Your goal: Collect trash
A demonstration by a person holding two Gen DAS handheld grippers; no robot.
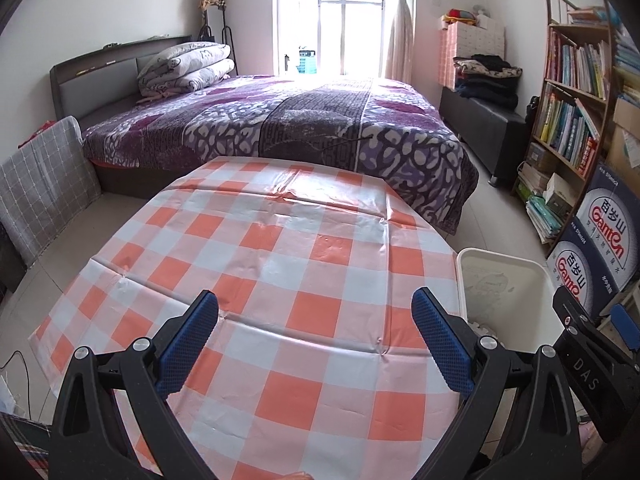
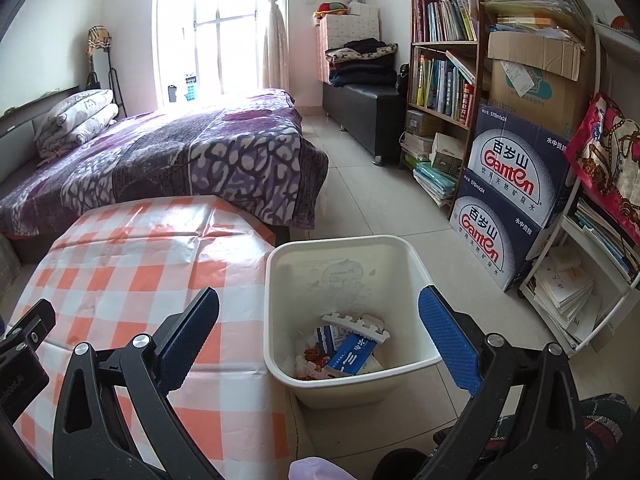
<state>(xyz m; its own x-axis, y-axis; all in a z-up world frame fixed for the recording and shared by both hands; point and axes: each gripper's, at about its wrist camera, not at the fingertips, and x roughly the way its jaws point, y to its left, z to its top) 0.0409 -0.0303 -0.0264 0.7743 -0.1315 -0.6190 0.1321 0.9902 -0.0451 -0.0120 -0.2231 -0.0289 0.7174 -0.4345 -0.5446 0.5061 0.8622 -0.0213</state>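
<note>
A white bin stands on the floor right of the table; it also shows in the left wrist view. Inside it lie a white foam piece, a blue and white carton and other scraps. My right gripper is open and empty, held above the bin's near rim. My left gripper is open and empty above the table with the orange and white checked cloth. No trash shows on the cloth. The right gripper's body shows at the right edge of the left wrist view.
A bed with a purple cover stands beyond the table. A bookshelf and stacked Ganten water boxes line the right wall. A white rack with papers is at far right. Tiled floor lies between bed and shelves.
</note>
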